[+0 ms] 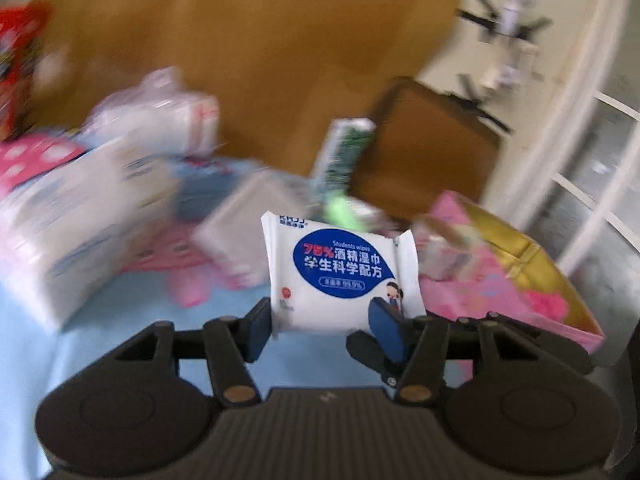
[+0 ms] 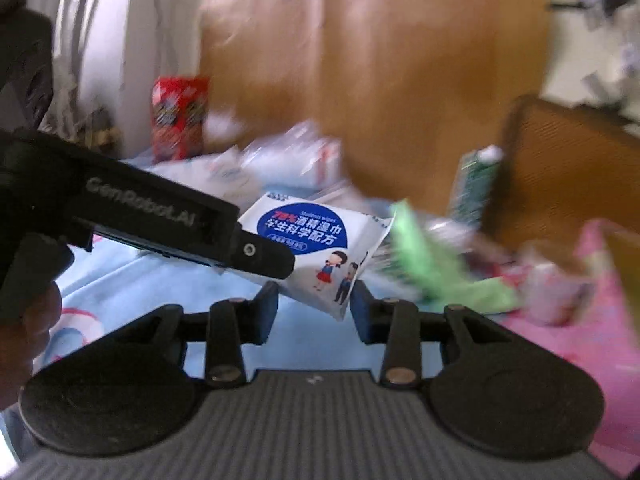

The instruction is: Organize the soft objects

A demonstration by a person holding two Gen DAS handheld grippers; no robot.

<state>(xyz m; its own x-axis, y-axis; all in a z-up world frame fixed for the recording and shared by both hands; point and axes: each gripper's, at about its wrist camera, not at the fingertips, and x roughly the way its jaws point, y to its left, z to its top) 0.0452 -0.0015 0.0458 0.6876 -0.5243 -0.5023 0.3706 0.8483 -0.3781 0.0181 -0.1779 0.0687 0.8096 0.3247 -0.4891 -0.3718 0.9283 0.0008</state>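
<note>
The left gripper (image 1: 334,330), black with blue rubber-faced pads, grips the lower edge of a small white plastic wipes packet with a blue oval label (image 1: 340,276); both pads press its sides and the packet stands upright above the light blue printed bedsheet (image 1: 120,320). From the right wrist view, the same packet (image 2: 316,248) hangs tilted, with the left gripper's black arm (image 2: 256,252) clamped on its near-left corner. The right gripper (image 2: 314,314), of the same build, has its pads on either side of the packet's lower corner; whether they press on it cannot be told from the frames.

Just beyond the packet lies a crumpled light green soft item (image 2: 436,268), its form blurred. To the right sits a pink cardboard box with a gold inner lining (image 1: 516,264), open at the top, with a pale wrapped item (image 1: 444,256) at its near-left rim. To the left lies a large soft white plastic-wrapped tissue pack (image 1: 76,224), and behind it a clear crinkled bag of white goods (image 1: 160,116). A pink item with white dots (image 1: 32,160) lies at the far left edge.

Farther back, a tall green and white carton (image 1: 340,156) leans against a brown wooden panel (image 1: 432,148). A red printed packet (image 2: 180,116) stands upright near the far edge of the sheet. A large brown wooden board (image 1: 260,40) closes the background.
</note>
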